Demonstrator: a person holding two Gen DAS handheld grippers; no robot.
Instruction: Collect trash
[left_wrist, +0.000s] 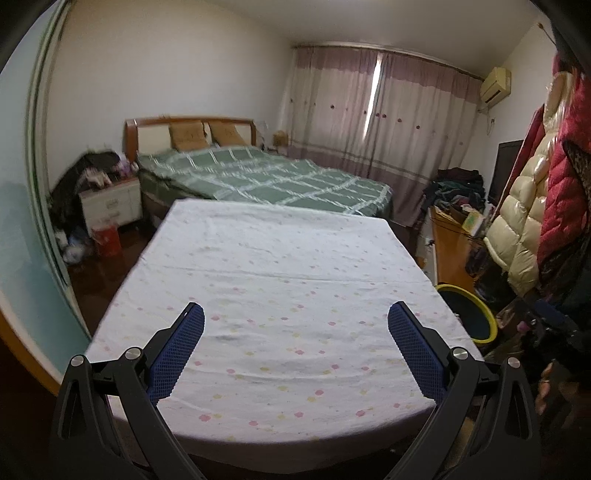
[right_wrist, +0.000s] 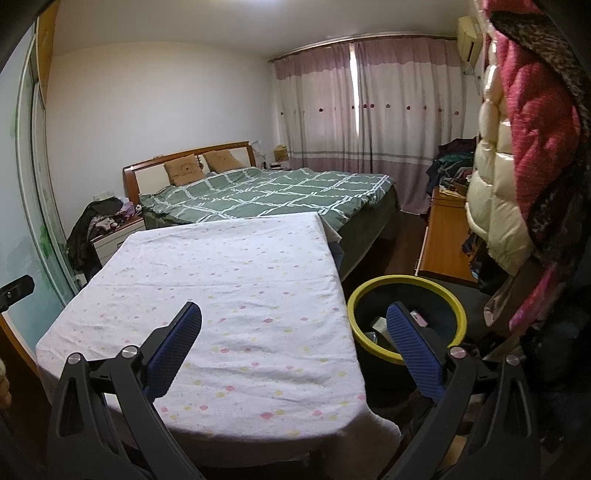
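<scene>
Your left gripper (left_wrist: 295, 314) hangs over the near part of the tabletop (left_wrist: 280, 258), fingers (left_wrist: 177, 347) spread wide apart with nothing between them. Your right gripper (right_wrist: 293, 314) sits over the tabletop's near right corner, fingers (right_wrist: 173, 347) likewise wide apart and empty; its right finger overlaps the bin in the right wrist view. The tabletop is covered by a white cloth (right_wrist: 229, 280) printed with small pink and yellow flowers, lightly wrinkled toward the near edge. The bin (right_wrist: 406, 317), dark with a yellow rim, stands on the floor just beside the tabletop's right edge. Trash (right_wrist: 380, 328) lies inside it: a pale flat piece and a small pinkish item are visible, the rest too dark to make out. In the left wrist view only part of the bin's rim (left_wrist: 469, 314) shows past the right edge. Beyond the tabletop's far edge stands a bed (right_wrist: 273, 192) with a green checked cover and two brown pillows (right_wrist: 184, 170). Closed pinkish curtains (right_wrist: 369, 122) hang behind it. Puffy jackets (right_wrist: 517, 166), cream and red, hang at the right.
</scene>
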